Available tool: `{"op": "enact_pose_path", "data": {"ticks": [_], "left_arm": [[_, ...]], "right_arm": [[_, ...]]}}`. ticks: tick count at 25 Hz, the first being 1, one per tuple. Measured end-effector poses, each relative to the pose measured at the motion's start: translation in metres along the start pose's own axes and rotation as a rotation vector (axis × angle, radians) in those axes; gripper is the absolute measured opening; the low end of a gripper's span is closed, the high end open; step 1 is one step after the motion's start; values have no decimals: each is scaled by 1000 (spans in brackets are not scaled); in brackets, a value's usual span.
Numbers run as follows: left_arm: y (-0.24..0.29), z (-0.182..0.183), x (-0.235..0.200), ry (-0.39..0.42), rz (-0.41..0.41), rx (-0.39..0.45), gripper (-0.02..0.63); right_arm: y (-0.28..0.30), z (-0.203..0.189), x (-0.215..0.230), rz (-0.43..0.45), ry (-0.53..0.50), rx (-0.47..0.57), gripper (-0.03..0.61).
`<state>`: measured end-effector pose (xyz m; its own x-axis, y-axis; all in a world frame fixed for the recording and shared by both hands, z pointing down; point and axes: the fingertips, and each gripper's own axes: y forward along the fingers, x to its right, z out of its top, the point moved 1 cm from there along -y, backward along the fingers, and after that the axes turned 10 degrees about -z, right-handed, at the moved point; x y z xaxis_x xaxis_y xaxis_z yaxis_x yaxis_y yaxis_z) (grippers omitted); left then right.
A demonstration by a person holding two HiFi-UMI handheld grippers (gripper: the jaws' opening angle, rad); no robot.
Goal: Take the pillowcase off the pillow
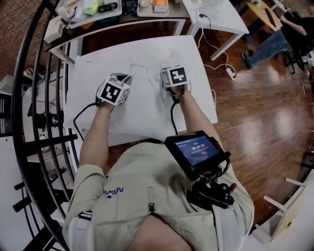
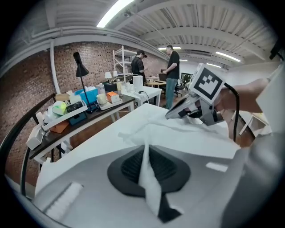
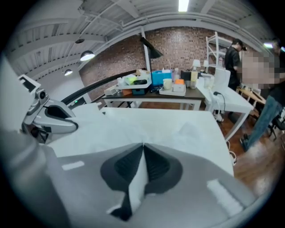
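Item: pillowcase (image 1: 142, 110), white, flat on our table (image 1: 196, 54). Soft, light, limp cloth, which we judge likely to bunch. Our left gripper (image 2: 145, 162) and right gripper (image 3: 143, 162) are each closed tight, pinching a raised fold.

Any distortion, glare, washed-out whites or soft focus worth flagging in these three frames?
Head view: fisheye bows the edges of the white table, glare streaks the wooden floor, and the pillowcase barely separates from the table. Left gripper view: dark vignetted corners; the pillowcase fold pinched in the jaws is soft. Right gripper view: same vignette, and a blown-out ceiling light.
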<state>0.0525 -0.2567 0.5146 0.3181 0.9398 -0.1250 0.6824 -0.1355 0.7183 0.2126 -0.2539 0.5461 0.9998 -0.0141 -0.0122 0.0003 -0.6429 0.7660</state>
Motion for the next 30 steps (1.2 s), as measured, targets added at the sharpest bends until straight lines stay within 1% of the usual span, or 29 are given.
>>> {"op": "enact_pose_path", "data": {"ticks": [2, 4, 9, 12, 14, 15, 16, 17, 18, 19, 20, 21, 23, 25, 27, 30], "left_arm": [[-15, 8, -3, -22, 12, 75, 17], [-37, 17, -3, -62, 22, 160, 15], [-96, 24, -1, -172, 49, 341, 14], [-134, 29, -7, -227, 89, 447, 14], [-158, 35, -11, -244, 115, 505, 14], [-169, 38, -13, -246, 127, 527, 14], [-177, 41, -14, -245, 137, 544, 14], [-183, 43, -14, -243, 145, 556, 14], [-187, 45, -15, -241, 150, 565, 14], [-189, 46, -15, -239, 152, 570, 14], [-188, 47, -15, -236, 151, 572, 14], [-187, 47, -14, -233, 147, 573, 14], [-184, 48, -12, -227, 135, 575, 14], [-181, 52, -9, -218, 120, 583, 14], [-179, 60, -6, -217, 97, 603, 14], [-178, 79, -3, -235, 56, 658, 14]], "right_arm": [[-6, 8, 11, -49, 13, 43, 6], [-15, 17, 29, -112, 37, 94, 5], [-38, 31, 93, -308, 139, 193, 5], [-51, 35, 134, -425, 202, 234, 5], [-55, 37, 154, -469, 212, 243, 5], [-53, 37, 159, -473, 202, 239, 5], [-47, 37, 159, -456, 186, 233, 5], [-39, 37, 154, -411, 169, 229, 5], [-29, 36, 143, -341, 160, 228, 6], [-20, 34, 132, -274, 159, 231, 43], [-15, 32, 125, -229, 164, 242, 99], [-16, 29, 121, -209, 177, 264, 120], [-29, 27, 120, -209, 218, 339, 124], [-49, 22, 129, -240, 259, 416, 124], [-70, 12, 142, -285, 289, 458, 124], [-99, 0, 157, -327, 293, 504, 104]]}}
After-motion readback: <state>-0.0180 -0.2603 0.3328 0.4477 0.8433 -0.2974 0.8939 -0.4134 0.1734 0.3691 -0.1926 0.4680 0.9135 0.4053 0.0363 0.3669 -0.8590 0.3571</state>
